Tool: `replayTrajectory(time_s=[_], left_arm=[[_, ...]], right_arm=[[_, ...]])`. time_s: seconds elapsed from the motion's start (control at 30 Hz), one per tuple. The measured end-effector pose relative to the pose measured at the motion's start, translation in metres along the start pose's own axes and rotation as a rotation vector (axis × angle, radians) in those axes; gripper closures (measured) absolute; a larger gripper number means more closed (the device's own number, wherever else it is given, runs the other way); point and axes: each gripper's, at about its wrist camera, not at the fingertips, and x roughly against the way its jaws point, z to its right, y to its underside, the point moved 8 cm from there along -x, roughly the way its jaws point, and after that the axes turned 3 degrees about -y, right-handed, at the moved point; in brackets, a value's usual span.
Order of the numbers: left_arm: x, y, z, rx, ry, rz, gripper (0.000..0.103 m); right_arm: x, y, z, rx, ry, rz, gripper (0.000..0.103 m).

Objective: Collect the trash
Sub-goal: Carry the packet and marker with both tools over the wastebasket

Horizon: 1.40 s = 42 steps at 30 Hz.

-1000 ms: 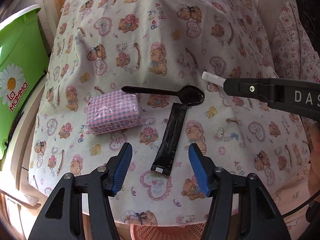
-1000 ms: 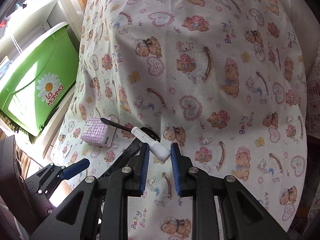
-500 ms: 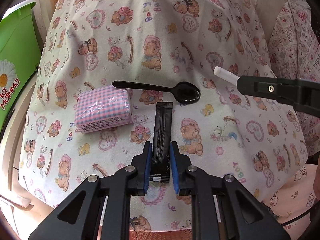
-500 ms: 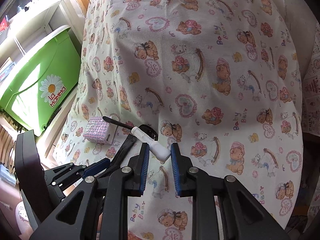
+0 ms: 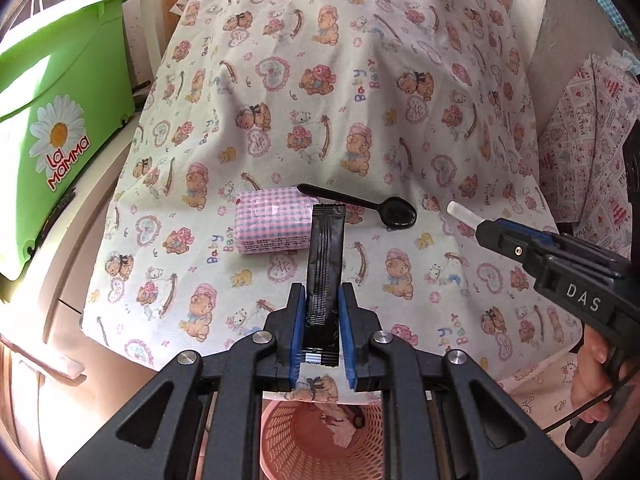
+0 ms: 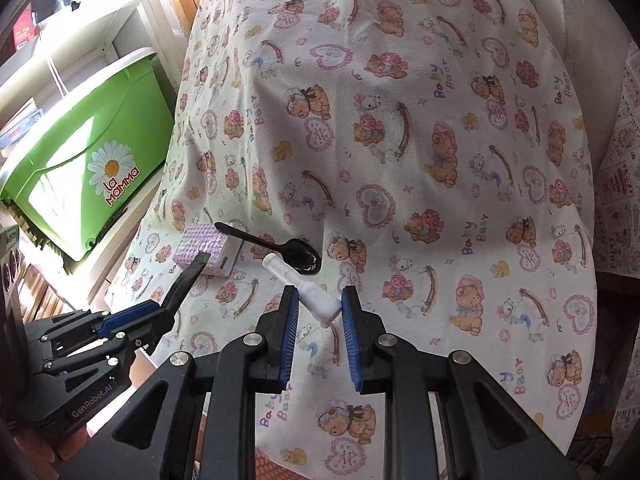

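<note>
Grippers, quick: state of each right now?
Left gripper: closed on the flat black foil sachet.
Right gripper: closed on the small white plastic tube.

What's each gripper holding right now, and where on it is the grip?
Left gripper pinches the flat black foil sachet near its lower sealed end. Right gripper clamps the small white plastic tube at its wider end, narrow tip pointing away.

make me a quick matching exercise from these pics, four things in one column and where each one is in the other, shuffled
Things:
1 black sachet
2 white tube
3 black spoon
4 pink basket

Places:
A lying on the bear-print cloth
B below the cloth's near edge
C in the left gripper
D in the right gripper

Pairs: 1-C, 2-D, 3-A, 4-B
</note>
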Motion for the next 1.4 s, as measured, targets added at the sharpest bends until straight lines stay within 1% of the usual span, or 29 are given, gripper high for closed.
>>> replayTrajectory(time_s=[0.07,0.13,0.33,0.43,0.53,0.67,0.77,0.93,1.03,1.1,1.2,1.3,1.4], left_arm=[[0.009,-0.004,-0.006,-0.01,-0.013,0.024,0.088],[0.014,-0.01,-0.011,-0.013,-0.008,0.035,0.088],[0.023,-0.025,-0.019,0.053,0.036,0.048,0.088],[0.027,-0.028,-0.022,0.072,0.037,0.062,0.088],[0.034,-0.027,-0.025,0.071,0.009,0.09,0.088],[0.049,-0.019,-0.03,0.049,-0.05,0.137,0.088],[0.062,-0.006,-0.038,0.075,-0.067,0.134,0.088],[0.081,0.03,-0.054,0.15,-0.076,0.078,0.087],[0.081,0.061,-0.059,0.197,-0.081,0.022,0.087],[0.075,0.08,-0.059,0.218,-0.067,-0.014,0.087],[0.057,0.102,-0.058,0.225,-0.073,-0.068,0.087],[0.04,0.118,-0.054,0.232,-0.049,-0.122,0.087],[0.024,0.131,-0.047,0.214,-0.033,-0.181,0.087]], right_arm=[[0.005,0.002,-0.004,0.007,0.008,0.014,0.079],[0.01,0.003,-0.009,0.01,0.011,0.024,0.079],[0.021,0.017,-0.019,0.012,0.014,0.028,0.079],[0.026,0.03,-0.025,0.028,0.024,0.014,0.079],[0.034,0.037,-0.03,0.049,0.03,0.015,0.079],[0.046,0.044,-0.042,0.053,-0.025,0.02,0.079],[0.057,0.051,-0.056,0.102,-0.051,0.02,0.079],[0.072,0.065,-0.075,0.124,-0.125,0.013,0.079],[0.076,0.078,-0.084,0.155,-0.127,-0.004,0.079],[0.076,0.089,-0.087,0.156,-0.13,-0.02,0.079],[0.072,0.105,-0.091,0.145,-0.143,-0.061,0.079],[0.066,0.119,-0.095,0.14,-0.146,-0.098,0.079],[0.057,0.134,-0.098,0.129,-0.152,-0.136,0.079]])
